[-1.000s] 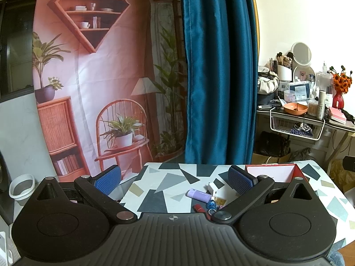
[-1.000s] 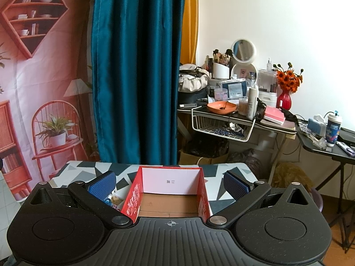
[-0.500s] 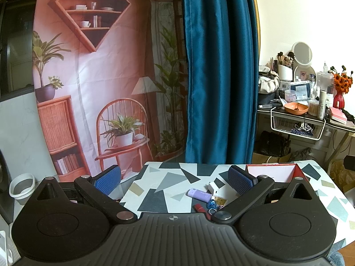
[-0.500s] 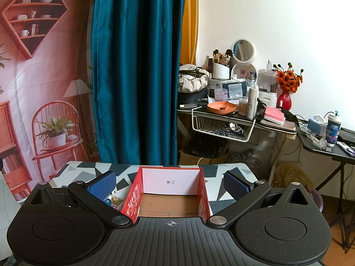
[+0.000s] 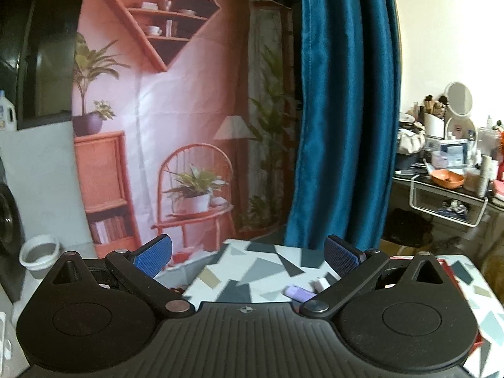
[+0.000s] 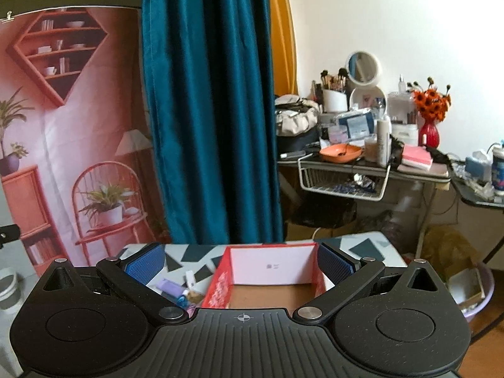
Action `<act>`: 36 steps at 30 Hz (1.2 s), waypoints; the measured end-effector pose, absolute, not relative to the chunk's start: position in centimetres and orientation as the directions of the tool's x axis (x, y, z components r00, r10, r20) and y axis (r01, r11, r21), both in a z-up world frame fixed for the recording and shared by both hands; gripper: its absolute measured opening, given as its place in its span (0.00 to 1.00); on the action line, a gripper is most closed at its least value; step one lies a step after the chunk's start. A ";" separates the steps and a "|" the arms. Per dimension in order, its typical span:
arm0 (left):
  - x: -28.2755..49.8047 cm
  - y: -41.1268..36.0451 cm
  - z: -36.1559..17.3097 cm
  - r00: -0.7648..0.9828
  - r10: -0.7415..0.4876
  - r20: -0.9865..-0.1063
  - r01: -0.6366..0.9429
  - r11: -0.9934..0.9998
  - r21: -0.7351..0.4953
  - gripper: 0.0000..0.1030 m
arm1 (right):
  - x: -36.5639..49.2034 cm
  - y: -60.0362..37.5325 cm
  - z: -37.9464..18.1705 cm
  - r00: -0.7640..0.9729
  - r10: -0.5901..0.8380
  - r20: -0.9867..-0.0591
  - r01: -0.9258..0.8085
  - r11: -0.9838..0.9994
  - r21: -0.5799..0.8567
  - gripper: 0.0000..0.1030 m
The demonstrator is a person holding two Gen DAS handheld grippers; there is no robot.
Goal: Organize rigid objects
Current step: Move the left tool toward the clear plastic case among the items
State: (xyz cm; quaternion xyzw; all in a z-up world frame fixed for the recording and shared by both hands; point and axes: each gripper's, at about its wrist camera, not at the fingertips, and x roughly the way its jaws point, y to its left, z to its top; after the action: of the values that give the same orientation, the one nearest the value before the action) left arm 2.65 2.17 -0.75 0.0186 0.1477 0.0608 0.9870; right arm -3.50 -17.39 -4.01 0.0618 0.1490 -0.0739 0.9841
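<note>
Behind everything hang a teal curtain and a printed pink backdrop, and in front of them stands the table with its grey-and-white geometric cover. On it, the red box is the landmark: open-topped, with a bare cardboard floor, nothing visible inside. Just left of the box lies a small cluster of rigid objects: a lilac case, a white piece and some smaller bits too blurred to name. The right tool hovers near the box with its blue pads wide apart and nothing between them. The left tool hangs left of the box, likewise spread and empty, with the lilac case close under its right finger. My reading is that no object has been picked yet. The pieces lie close together, so a descending tool could nudge a neighbour or pinch two at once; a small, smooth case may also slip from the pads.
</note>
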 end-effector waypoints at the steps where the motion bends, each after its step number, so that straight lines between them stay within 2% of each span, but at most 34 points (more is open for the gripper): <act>1: 2.9 2.2 -0.9 0.949 0.132 -0.285 -0.119 0.991 0.062 1.00 | -3.4 -17.5 -4.3 0.947 -0.132 -0.292 0.165 0.982 0.092 1.00; 7: 5.9 2.8 -3.0 0.941 0.143 -0.306 -0.130 0.990 0.062 1.00 | -1.1 -19.4 -6.7 0.935 -0.160 -0.316 0.193 0.978 0.076 1.00; 19: 14.4 3.0 -10.2 0.886 0.149 -0.438 -0.140 0.989 0.051 1.00 | 7.1 -23.6 -15.3 0.852 -0.243 -0.464 0.271 0.963 -0.008 1.00; 31: 19.0 1.9 -16.4 0.820 0.138 -0.555 -0.110 0.990 0.084 1.00 | 11.5 -27.8 -22.6 0.769 -0.321 -0.552 0.349 0.935 -0.058 0.99; 32: 19.4 1.8 -16.8 0.818 0.135 -0.559 -0.106 0.991 0.085 1.00 | 11.7 -28.2 -23.0 0.767 -0.313 -0.560 0.348 0.936 -0.048 0.98; 36: 20.2 1.4 -17.9 0.807 0.145 -0.573 -0.099 0.989 0.110 1.00 | 12.1 -29.3 -24.3 0.749 -0.295 -0.593 0.344 0.939 -0.033 0.81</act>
State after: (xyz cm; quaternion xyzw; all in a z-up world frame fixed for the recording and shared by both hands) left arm 20.25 1.37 -17.85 0.0376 0.3043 0.0641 0.9497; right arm 12.10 -29.30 -24.33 0.0389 0.3100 -0.1709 0.9344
